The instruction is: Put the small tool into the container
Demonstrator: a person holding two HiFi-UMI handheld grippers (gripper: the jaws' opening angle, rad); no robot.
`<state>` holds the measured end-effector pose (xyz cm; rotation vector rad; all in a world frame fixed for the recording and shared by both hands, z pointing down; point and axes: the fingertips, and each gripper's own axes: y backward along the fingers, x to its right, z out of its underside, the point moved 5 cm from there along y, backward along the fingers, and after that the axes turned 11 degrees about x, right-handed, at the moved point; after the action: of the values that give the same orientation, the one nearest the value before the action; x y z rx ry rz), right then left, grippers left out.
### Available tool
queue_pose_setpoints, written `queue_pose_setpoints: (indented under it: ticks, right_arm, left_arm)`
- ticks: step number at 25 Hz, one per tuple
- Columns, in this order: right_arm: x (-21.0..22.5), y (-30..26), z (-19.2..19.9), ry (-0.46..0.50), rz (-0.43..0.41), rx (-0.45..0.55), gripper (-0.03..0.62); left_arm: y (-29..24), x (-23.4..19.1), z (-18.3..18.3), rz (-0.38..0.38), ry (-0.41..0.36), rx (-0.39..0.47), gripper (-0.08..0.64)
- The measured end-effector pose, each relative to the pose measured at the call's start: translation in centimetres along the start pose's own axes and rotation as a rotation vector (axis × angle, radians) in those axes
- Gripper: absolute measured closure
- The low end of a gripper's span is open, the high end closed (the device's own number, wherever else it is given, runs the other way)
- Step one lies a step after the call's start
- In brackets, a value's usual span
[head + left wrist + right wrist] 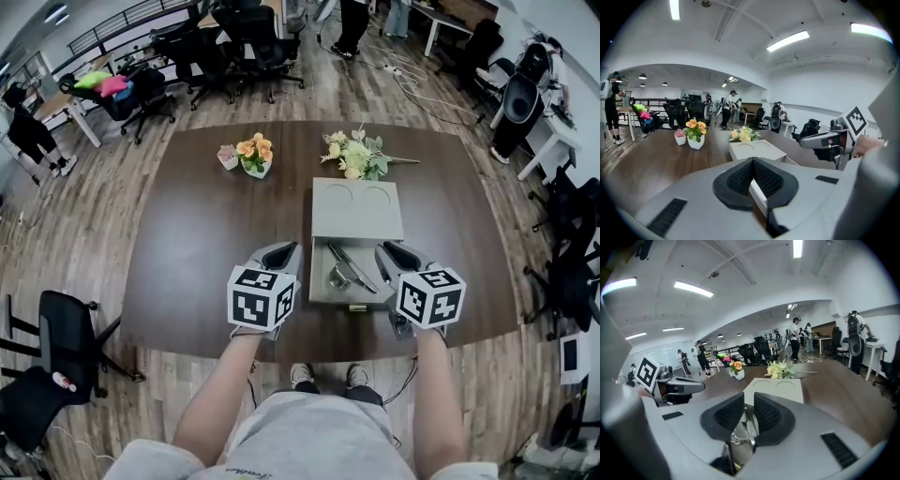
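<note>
A grey container [322,298] sits open on the dark table, its lid [356,208] folded back behind it. Inside lie a slim dark tool [354,267] and a shiny metal piece [338,277]. My left gripper [286,251] hovers at the container's left edge, and its pads [740,176] meet with nothing between them. My right gripper [386,251] is over the container's right edge with its jaws a narrow gap apart. In the right gripper view [749,401], the metal tool [746,428] shows through that gap, lying below in the container.
An orange flower pot [255,156] and a small pink pot [227,156] stand at the back left. A loose bouquet [357,156] lies behind the lid. Office chairs [66,323] ring the table [197,244]. People stand far off.
</note>
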<state>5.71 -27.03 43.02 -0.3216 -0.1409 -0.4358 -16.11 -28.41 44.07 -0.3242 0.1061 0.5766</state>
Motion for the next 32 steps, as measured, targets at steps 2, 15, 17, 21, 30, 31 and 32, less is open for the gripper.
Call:
queue_pose_setpoints:
  ticks: [2, 15, 17, 21, 30, 31, 32]
  right_arm:
    - [0.1, 0.7, -1.1, 0.011, 0.023, 0.024, 0.525]
    - [-0.6, 3.7, -4.6, 0.114, 0.104, 0.132, 0.55]
    - [-0.6, 3.9, -4.7, 0.117, 0.115, 0.137, 0.562]
    - [-0.2, 4.2, -4.8, 0.118, 0.137, 0.142, 0.588]
    - [0.1, 4.4, -4.9, 0.109, 0.15, 0.146, 0.588]
    - [0.1, 4.4, -4.9, 0.108, 0.15, 0.146, 0.588]
    - [0.1, 4.4, -4.8, 0.107, 0.15, 0.146, 0.588]
  left_arm:
    - [0.1, -0.1, -0.6, -0.005, -0.001, 0.013, 0.561]
    - [1.5, -0.9, -3.6, -0.05, -0.025, 0.09, 0.561]
    - [1.6, -0.9, -3.6, -0.054, -0.031, 0.09, 0.561]
    - [1.7, -0.9, -3.8, -0.058, -0.026, 0.098, 0.561]
    - [1.6, -1.2, -3.5, -0.064, -0.023, 0.084, 0.561]
    - [1.6, -1.2, -3.5, -0.063, -0.022, 0.083, 0.561]
    - [1.5, -1.2, -3.4, -0.062, -0.02, 0.082, 0.561]
